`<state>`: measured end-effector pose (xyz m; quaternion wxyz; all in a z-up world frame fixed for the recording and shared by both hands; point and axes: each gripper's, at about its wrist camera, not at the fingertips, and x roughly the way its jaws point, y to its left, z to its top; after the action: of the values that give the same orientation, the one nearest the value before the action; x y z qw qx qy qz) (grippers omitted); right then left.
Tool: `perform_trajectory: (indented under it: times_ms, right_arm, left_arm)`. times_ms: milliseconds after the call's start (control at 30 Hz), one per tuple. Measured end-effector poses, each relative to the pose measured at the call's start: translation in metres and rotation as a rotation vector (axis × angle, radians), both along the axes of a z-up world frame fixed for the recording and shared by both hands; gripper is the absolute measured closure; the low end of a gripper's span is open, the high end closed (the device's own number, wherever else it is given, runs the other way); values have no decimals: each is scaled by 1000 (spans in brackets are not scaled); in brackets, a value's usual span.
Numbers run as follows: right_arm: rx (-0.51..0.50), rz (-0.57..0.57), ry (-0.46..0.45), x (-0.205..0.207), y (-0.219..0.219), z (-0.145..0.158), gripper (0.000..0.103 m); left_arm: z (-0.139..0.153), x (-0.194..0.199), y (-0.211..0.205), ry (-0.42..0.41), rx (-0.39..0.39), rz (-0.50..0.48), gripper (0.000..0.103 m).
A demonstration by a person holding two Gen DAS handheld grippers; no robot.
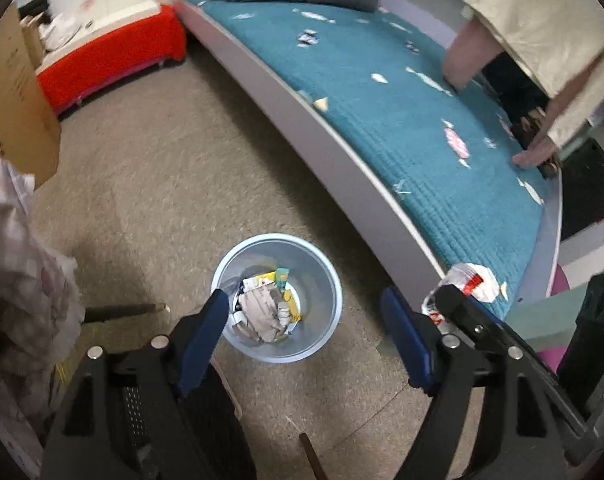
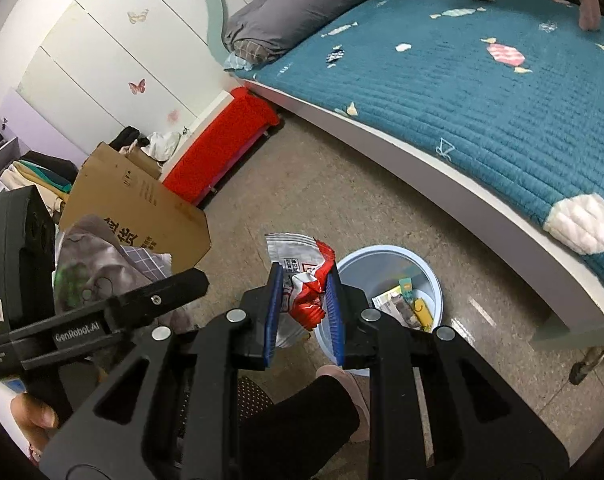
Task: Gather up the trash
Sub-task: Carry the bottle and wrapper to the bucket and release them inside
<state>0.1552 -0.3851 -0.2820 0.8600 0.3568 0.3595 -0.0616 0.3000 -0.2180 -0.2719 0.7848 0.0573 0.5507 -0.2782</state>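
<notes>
The right hand-held gripper (image 2: 302,300) is squeezing a red and white wrapper (image 2: 308,280) between its blue pads (image 2: 273,308). The jaws are narrow, and the wrapper is sticking up and crumpling between them. In the right wrist view it is hanging just left of the bin (image 2: 386,304), over the near left part of the rim and not yet over the middle.

The left hand-held gripper (image 1: 302,320) is standing wide with nothing between its pads. It is pointing down at the bin (image 1: 278,296), so it looks like its job here is done.

The bin is sitting on the floor (image 1: 150,184), near the edge of the bed (image 1: 402,120). It is already holding paper and small packets (image 1: 266,308). More scraps are lying on the blue bed cover, well apart from the bin.

I think the step in hand is dropping the wrapper in. To do it well, the right hand should be sliding a bit more to the right, until the wrapper is hanging over the middle of the bin. Then it should be opening its jaws wide, because a light wrapper can stick to a pad. Going low helps too, since thin foil can float sideways and land on the floor. The left hand-held gripper should be staying out of the way, so the two do not bump.
</notes>
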Motion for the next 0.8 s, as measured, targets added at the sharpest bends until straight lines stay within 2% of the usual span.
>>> perform_trajectory:
  times_ms: [67, 200, 467, 700, 733, 767, 800]
  right_arm:
    - [4, 4, 5, 1, 2, -3, 82]
    - [3, 17, 12, 4, 8, -5, 82]
    - [-12, 38, 0, 14, 17, 2, 82]
    - [-28, 29, -26, 27, 19, 10, 79]
    - [-20, 32, -40, 30, 19, 10, 75]
    - [-19, 30, -39, 32, 18, 10, 48]
    - [-26, 17, -28, 34, 17, 9, 34]
  left_arm:
    - [-2, 1, 4, 2, 15, 24, 26]
    - [0, 1, 8, -46, 72, 52, 26]
    - [9, 4, 14, -104, 124, 76, 26]
    - [28, 3, 22, -185, 133, 106, 25]
    - [31, 3, 22, -201, 136, 107, 25]
    - [34, 2, 21, -211, 138, 108, 24]
    - [37, 2, 21, -228, 146, 113, 23]
